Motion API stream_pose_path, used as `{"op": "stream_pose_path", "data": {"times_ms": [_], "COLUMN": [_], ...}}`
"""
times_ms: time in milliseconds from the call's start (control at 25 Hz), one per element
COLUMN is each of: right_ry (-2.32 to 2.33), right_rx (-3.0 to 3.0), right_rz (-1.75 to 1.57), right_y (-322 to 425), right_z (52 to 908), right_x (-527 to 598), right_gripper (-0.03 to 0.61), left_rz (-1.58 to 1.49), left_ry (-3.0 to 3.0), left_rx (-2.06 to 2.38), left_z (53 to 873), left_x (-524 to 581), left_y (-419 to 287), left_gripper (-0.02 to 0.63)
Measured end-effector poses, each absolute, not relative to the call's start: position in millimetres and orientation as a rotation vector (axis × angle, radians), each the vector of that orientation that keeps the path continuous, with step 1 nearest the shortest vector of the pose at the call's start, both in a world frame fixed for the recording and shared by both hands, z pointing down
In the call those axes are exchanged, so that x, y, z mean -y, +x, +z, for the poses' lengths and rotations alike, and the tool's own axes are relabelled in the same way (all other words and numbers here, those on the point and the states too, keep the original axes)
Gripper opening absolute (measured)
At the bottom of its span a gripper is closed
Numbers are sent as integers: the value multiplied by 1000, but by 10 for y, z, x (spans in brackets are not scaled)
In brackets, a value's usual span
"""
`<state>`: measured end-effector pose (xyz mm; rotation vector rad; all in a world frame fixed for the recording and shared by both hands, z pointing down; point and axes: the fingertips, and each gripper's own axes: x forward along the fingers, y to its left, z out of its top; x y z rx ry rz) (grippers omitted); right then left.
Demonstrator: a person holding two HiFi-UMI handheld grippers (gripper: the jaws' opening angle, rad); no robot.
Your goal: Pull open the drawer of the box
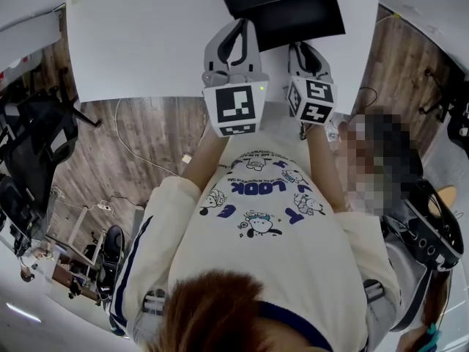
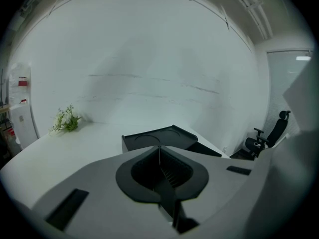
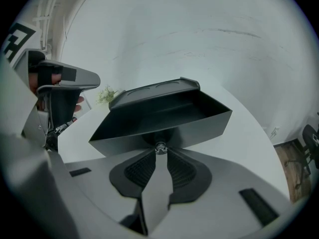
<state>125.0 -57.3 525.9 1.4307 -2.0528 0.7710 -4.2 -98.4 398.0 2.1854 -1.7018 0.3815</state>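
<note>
Gripping the drawer knob [image 3: 160, 147], the right tool [image 3: 159, 152] holds the drawer [image 3: 169, 118] projecting from the box [image 3: 149, 91] toward the person [image 1: 256, 255]; left tool [image 2: 160, 149] closed, empty. White desk [image 1: 139, 42], wood floor [image 1: 157, 134].

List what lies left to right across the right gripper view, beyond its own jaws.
The left gripper → plant → drawer, pulled open → floor.
</note>
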Motion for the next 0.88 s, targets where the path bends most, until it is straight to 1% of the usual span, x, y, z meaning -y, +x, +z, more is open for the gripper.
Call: {"op": "stream_pose_path", "data": {"times_ms": [880], "right_ry": [1447], "right_rx": [2020], "right_rz": [794], "right_y": [1281], "right_z": [5282], "right_x": [445], "right_gripper": [87], "left_rz": [372], "left_ry": [2181], "left_rx": [1696], "left_z": [3967], "left_x": [952], "left_y": [-106], "left_gripper": [18]}}
